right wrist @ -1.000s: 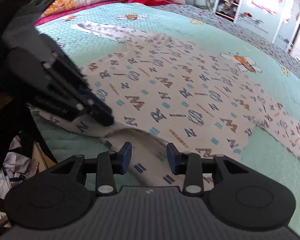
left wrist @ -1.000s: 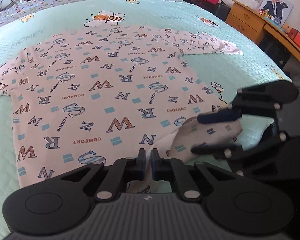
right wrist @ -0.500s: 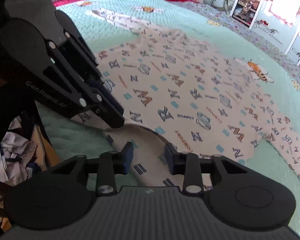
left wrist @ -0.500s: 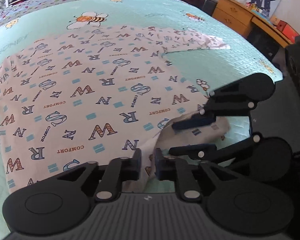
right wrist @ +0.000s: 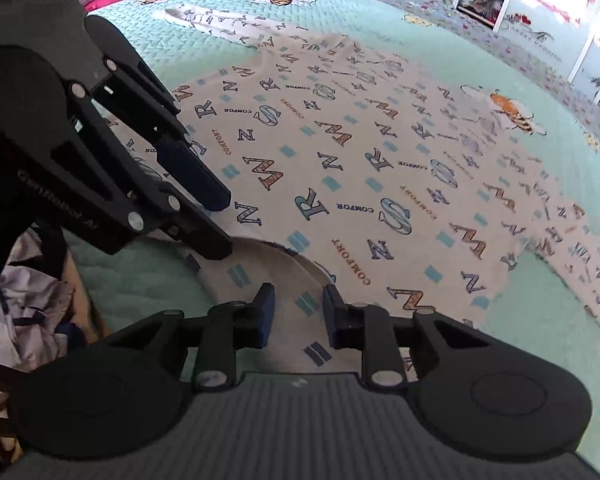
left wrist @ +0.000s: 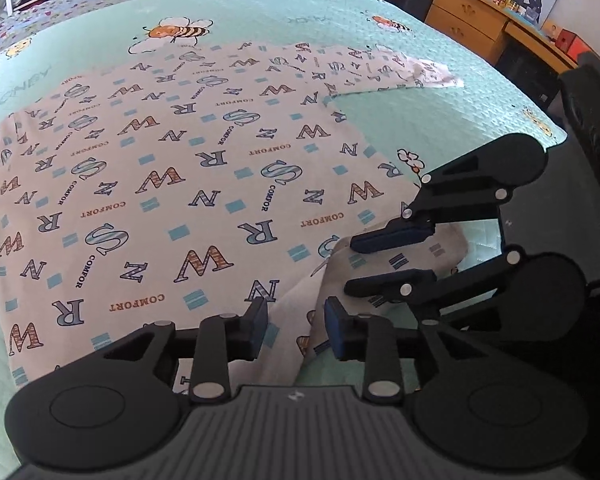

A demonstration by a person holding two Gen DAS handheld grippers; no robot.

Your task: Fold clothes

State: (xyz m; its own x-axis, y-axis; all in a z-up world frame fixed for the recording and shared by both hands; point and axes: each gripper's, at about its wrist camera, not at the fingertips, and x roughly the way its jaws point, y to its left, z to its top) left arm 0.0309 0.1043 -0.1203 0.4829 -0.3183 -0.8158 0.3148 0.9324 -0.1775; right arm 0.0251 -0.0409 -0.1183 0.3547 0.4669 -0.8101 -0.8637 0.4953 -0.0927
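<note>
Step in hand: re-gripping the turned-over corner of the shirt [left wrist: 204, 184] at the near edge of the bed [left wrist: 440, 120].

My left gripper [left wrist: 296, 322] is opening, fabric between its pads unpressed; my right gripper [right wrist: 296, 312] is closing over the same flap, not yet pinching. Next move, in my judgement: both must clamp before lifting. The shirt lies flat, long axis across the bed, one sleeve [left wrist: 380, 68] pointing toward the dresser [left wrist: 472, 24].

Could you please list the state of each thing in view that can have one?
Letter-print shirt: spread flat on the bed, near corner turned over.
Left tongs: jaws opening, turned-over cloth between them, not pinched.
Right tongs: jaws closing around the turned-over cloth.
</note>
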